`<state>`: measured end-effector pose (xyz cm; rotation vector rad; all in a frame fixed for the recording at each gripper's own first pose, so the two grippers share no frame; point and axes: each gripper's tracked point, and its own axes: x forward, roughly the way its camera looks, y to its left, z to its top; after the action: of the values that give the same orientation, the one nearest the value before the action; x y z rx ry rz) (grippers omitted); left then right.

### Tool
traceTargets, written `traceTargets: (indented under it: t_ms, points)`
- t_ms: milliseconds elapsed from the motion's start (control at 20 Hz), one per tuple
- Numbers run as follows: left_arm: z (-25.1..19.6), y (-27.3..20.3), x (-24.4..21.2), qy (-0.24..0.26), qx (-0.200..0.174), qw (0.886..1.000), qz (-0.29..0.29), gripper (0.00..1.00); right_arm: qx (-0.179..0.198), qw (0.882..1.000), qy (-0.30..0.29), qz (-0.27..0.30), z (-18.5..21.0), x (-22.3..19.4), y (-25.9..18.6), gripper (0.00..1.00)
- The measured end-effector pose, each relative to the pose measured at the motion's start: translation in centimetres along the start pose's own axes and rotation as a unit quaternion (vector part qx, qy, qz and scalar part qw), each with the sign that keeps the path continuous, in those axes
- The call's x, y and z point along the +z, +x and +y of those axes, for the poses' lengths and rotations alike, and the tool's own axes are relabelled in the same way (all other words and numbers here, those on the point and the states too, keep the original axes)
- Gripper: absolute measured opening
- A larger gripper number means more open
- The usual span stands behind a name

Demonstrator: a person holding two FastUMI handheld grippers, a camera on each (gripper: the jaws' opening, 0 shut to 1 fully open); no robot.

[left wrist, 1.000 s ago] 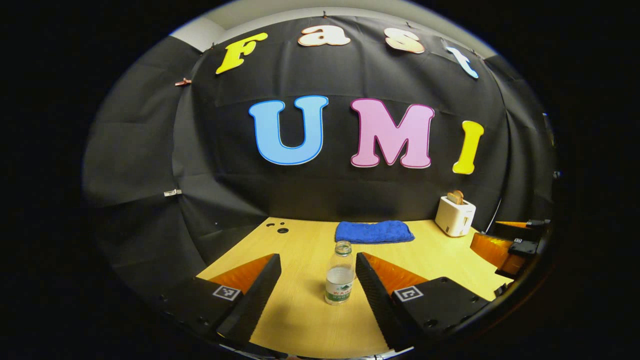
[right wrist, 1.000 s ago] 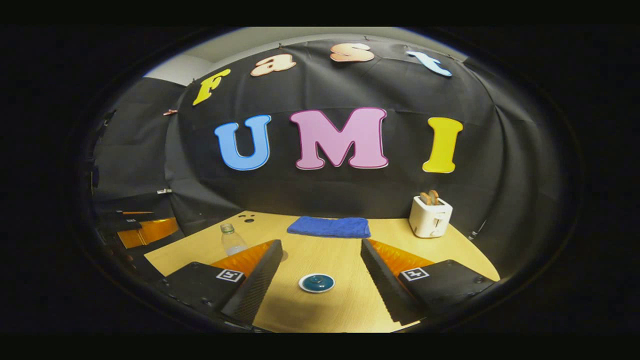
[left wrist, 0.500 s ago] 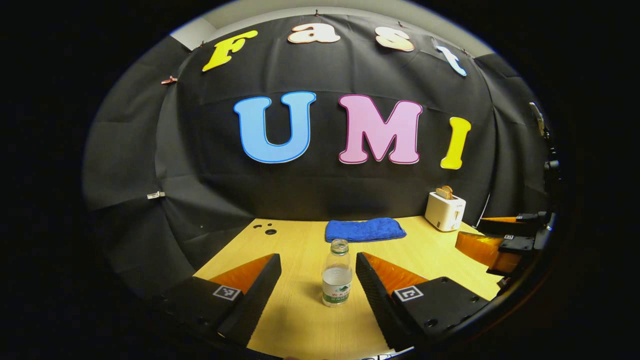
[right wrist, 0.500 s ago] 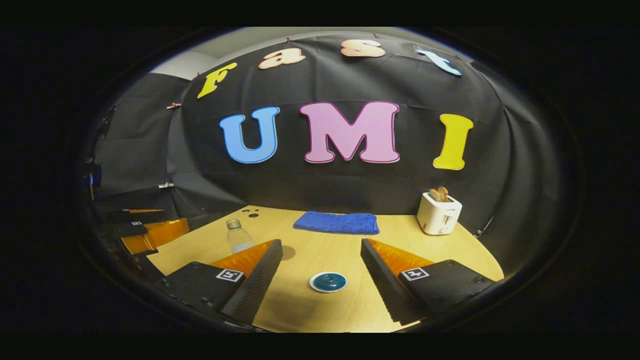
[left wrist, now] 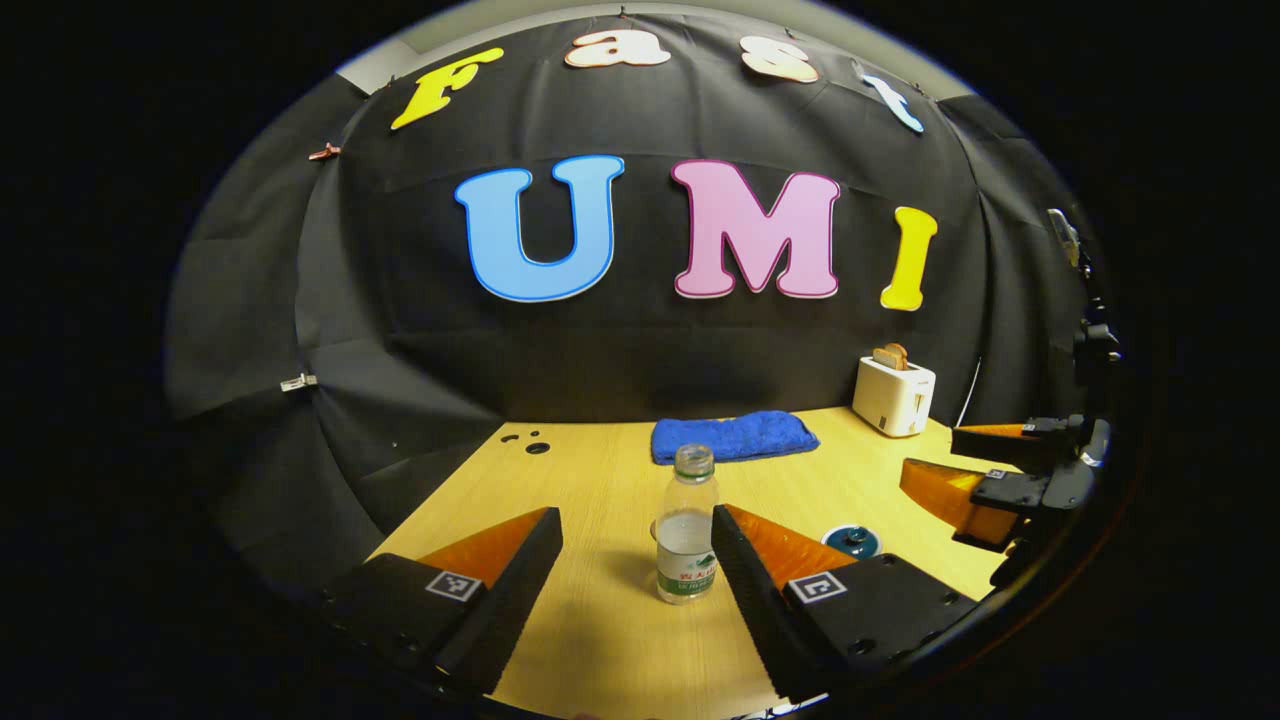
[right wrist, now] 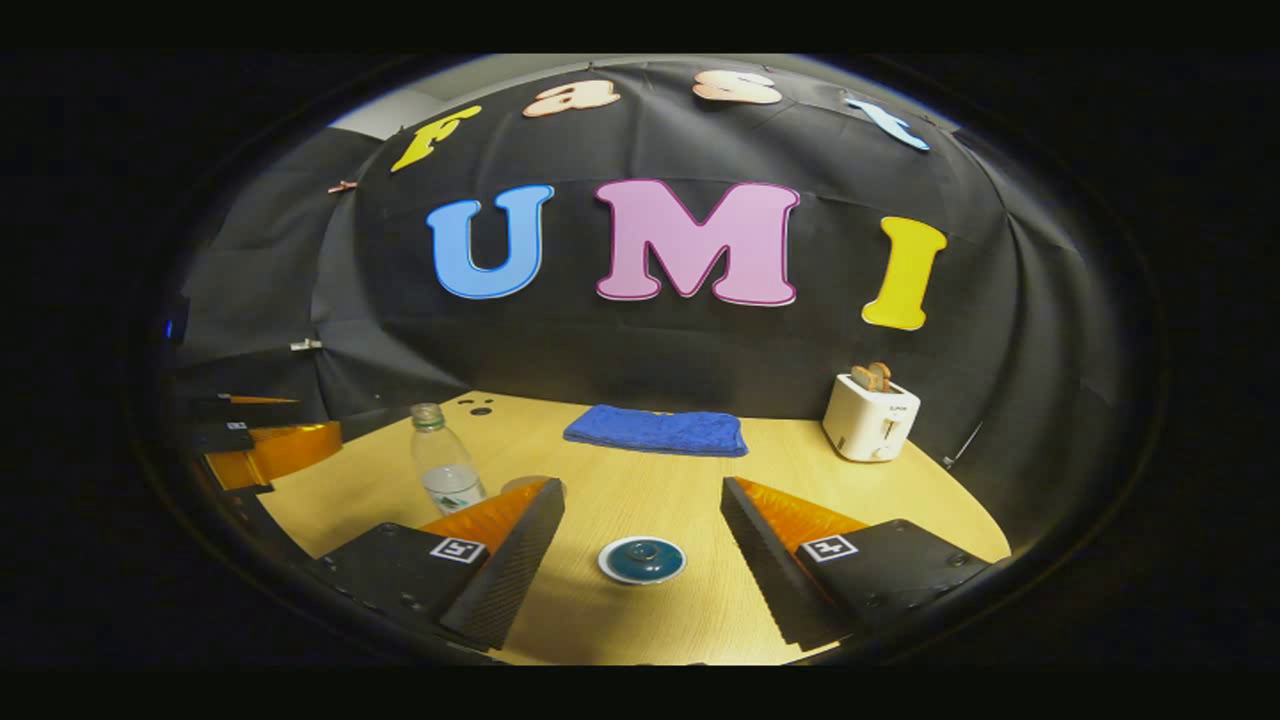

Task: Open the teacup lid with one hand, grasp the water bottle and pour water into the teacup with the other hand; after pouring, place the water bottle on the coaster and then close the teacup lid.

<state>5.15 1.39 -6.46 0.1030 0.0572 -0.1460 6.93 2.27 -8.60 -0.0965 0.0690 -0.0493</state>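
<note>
The left gripper (left wrist: 636,560) is spread wide, the bottle (left wrist: 687,540) standing upright between its fingers, untouched. The right gripper (right wrist: 642,545) (equally wide) frames the lidded teacup (right wrist: 642,560) on the table (right wrist: 650,480).

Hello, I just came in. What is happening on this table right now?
A person holds a gripper in each hand. The left gripper is open, with the water bottle standing between its fingers, not yet gripped. The right gripper is open too, aimed at the lidded teacup on the table. Nothing is lifted and the lid is on.
</note>
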Motion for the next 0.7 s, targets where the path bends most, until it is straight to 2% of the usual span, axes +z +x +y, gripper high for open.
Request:
traceTargets:
  t_ms: [300,500,700]
  points:
    - [0.0,4.3,-6.0,-0.02,-0.004,0.999,0.038,0.95,-0.03,0.999,0.005,0.02,-0.7,-6.8,6.4,0.98]
    - [-0.2,5.9,-6.5,-0.048,-0.008,0.998,0.033,0.96,-0.043,0.999,-0.004,0.013,-0.6,-8.7,7.3,0.98]
    - [0.3,5.6,-8.2,-0.072,-0.004,0.997,0.04,0.95,-0.041,0.998,-0.001,0.037,-0.2,-11.1,7.3,0.96]
